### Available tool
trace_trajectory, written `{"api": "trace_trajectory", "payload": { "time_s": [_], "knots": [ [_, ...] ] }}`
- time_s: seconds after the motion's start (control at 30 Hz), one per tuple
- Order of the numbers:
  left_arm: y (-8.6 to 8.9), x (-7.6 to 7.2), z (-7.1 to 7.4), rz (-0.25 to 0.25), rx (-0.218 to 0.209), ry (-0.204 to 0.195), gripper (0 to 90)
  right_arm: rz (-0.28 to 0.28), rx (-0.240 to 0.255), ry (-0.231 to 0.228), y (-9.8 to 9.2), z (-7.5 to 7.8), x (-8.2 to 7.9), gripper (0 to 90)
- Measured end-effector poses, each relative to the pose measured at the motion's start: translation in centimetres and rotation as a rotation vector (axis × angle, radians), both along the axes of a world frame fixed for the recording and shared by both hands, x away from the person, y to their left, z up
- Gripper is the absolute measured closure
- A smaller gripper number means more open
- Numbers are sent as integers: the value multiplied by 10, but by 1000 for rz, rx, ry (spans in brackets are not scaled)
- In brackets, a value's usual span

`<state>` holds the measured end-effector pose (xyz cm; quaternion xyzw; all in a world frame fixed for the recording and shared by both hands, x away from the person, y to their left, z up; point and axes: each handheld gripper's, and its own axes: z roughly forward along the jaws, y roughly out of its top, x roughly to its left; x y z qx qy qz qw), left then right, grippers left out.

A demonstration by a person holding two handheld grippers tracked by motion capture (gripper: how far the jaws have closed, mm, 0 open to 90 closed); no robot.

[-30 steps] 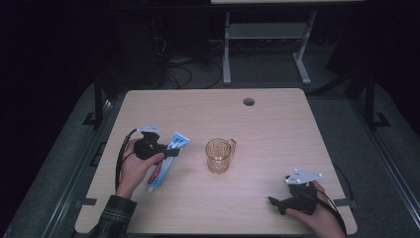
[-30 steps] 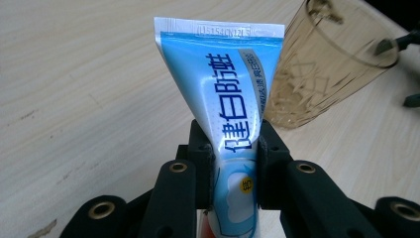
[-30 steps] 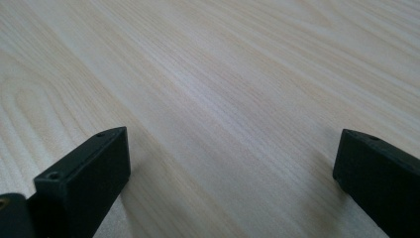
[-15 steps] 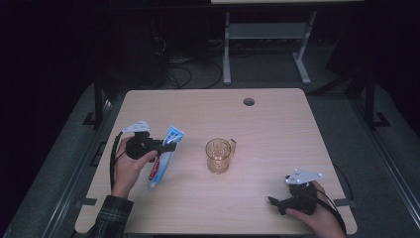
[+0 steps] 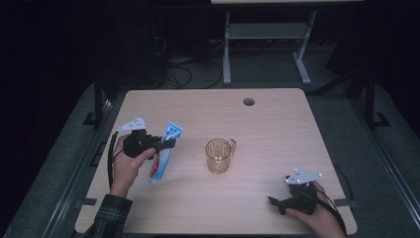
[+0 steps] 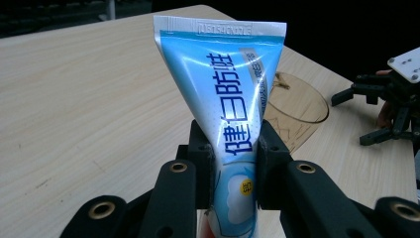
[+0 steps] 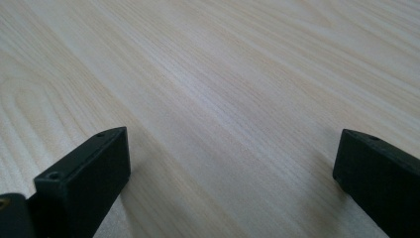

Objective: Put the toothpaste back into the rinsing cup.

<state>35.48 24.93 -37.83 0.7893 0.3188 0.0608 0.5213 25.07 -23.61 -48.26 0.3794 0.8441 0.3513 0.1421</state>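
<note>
Left gripper (image 5: 166, 144) has its jaws clamped across the toothpaste tube (image 5: 166, 148), crimped end pointing far, with the glass mug (image 5: 219, 155) just right, while right gripper (image 5: 275, 203) idles wide open.

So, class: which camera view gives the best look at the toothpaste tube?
The left gripper view: the toothpaste tube stands close up, its blue lettering and crimped end sharp, pinched between the left tongs. The high view shows the tube small, slanted above the table. The right gripper view looks at bare wood between open tongs.
</note>
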Motion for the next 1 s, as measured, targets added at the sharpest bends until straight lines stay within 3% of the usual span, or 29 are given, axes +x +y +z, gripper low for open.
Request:
{"api": "trace_trajectory", "payload": {
  "time_s": [0.6, 1.0],
  "knots": [
    [-22, 4, 36, -46, -15, -68, 738, 0, 0, 0, 0, 0, 0, 5],
    [-44, 10, 51, -81, -46, -101, 737, 0, 2, 0, 0, 0, 0, 5]
  ]
}}
